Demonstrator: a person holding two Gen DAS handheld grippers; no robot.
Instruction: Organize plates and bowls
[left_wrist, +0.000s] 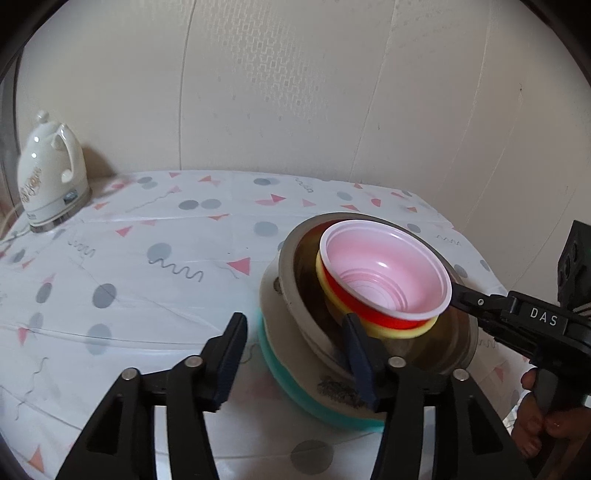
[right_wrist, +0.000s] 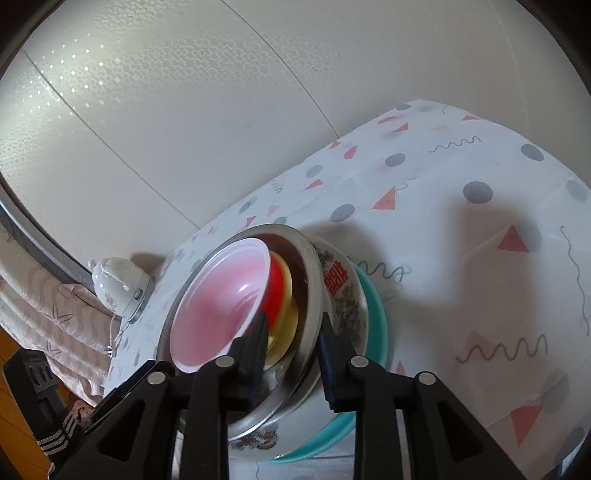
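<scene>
Stack looks nearly done: teal plate (left_wrist: 280, 384) at the bottom, patterned plate (right_wrist: 347, 295) on it, steel bowl (left_wrist: 295, 273), then yellow bowl (left_wrist: 391, 328) and red bowl (left_wrist: 354, 295) nested inside, all near the table's (left_wrist: 147, 295) right edge. My left gripper (left_wrist: 291, 354) has jaws apart, straddling the stack's near rim, gripping nothing. My right gripper (right_wrist: 291, 354) is slightly parted around the steel bowl's wall; probably not clamping, view is blurry. Nothing loose left on the table that I can see.

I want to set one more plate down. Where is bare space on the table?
Free: the cloth between the kettle and the stack of bowls, and the cloth right of the stack in the right wrist view. Crowded: around the stack, where both grippers work.
</scene>
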